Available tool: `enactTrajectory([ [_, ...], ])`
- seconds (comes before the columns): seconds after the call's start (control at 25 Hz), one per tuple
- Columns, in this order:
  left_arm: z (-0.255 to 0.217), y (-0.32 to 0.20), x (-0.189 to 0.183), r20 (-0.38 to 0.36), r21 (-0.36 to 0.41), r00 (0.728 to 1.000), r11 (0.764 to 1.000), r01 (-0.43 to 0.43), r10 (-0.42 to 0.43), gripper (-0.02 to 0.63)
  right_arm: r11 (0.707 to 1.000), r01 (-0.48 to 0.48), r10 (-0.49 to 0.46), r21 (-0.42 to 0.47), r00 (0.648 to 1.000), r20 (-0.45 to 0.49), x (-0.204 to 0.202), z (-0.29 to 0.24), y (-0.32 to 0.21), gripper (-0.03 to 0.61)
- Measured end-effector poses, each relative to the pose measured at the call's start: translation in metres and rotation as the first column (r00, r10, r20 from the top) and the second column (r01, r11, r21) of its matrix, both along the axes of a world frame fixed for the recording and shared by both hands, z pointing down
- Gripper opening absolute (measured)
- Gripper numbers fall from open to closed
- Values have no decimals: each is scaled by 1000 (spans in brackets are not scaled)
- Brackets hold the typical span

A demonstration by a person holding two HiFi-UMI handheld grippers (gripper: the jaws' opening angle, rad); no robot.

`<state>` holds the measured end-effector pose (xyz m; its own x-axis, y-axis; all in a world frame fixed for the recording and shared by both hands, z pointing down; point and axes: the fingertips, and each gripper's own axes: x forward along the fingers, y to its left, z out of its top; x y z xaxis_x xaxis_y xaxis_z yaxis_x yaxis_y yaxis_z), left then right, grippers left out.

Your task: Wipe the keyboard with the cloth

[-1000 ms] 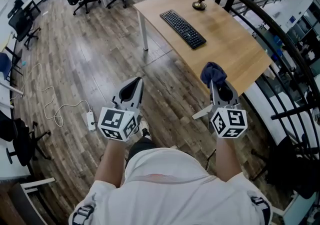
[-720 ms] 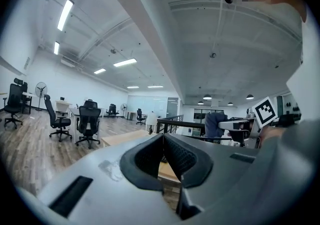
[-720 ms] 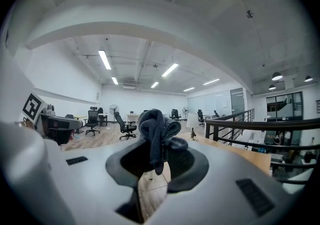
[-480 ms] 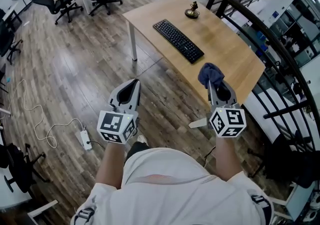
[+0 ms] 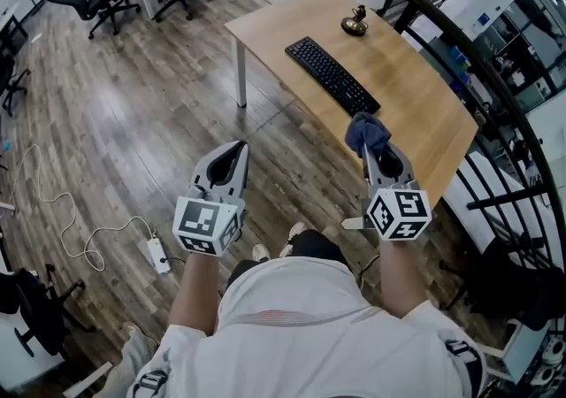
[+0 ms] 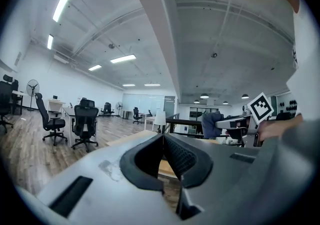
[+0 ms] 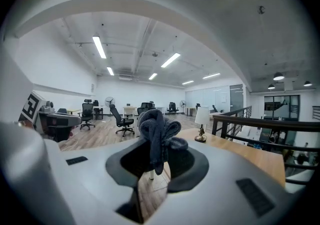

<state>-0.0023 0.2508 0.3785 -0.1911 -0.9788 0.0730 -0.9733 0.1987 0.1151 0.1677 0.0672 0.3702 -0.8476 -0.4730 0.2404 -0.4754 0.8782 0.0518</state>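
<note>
— Clamping anything in the right gripper (image 5: 376, 150)?
— Pinching the dark blue cloth (image 5: 366, 132) between its jaws, hovering near the table (image 5: 416, 113) edge.
— And the left gripper (image 5: 232, 154)?
— Pressing its jaws together on nothing, hanging over the floor (image 5: 133, 122).
— Touching the keyboard (image 5: 332, 76)?
— Lying on the table, apart from the cloth.

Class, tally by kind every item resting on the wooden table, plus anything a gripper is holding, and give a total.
keyboard, on the wooden table: 1
table lamp, on the table: 1
cloth, clamped in the right gripper: 1
Total: 3
</note>
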Motion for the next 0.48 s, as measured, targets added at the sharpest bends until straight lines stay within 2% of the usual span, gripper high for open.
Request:
enactTrajectory([
  [0.24, 9, -23, -36, -19, -11, 1000, 1000, -11, 11, 15, 1000, 4, -3, -15, 1000, 15, -44, 8, -24, 130],
  [0.48, 6, -80, -83, -4, -33, 1000, 999, -21, 21, 15, 999, -7, 8, -46, 999, 31, -89, 17, -80, 130],
])
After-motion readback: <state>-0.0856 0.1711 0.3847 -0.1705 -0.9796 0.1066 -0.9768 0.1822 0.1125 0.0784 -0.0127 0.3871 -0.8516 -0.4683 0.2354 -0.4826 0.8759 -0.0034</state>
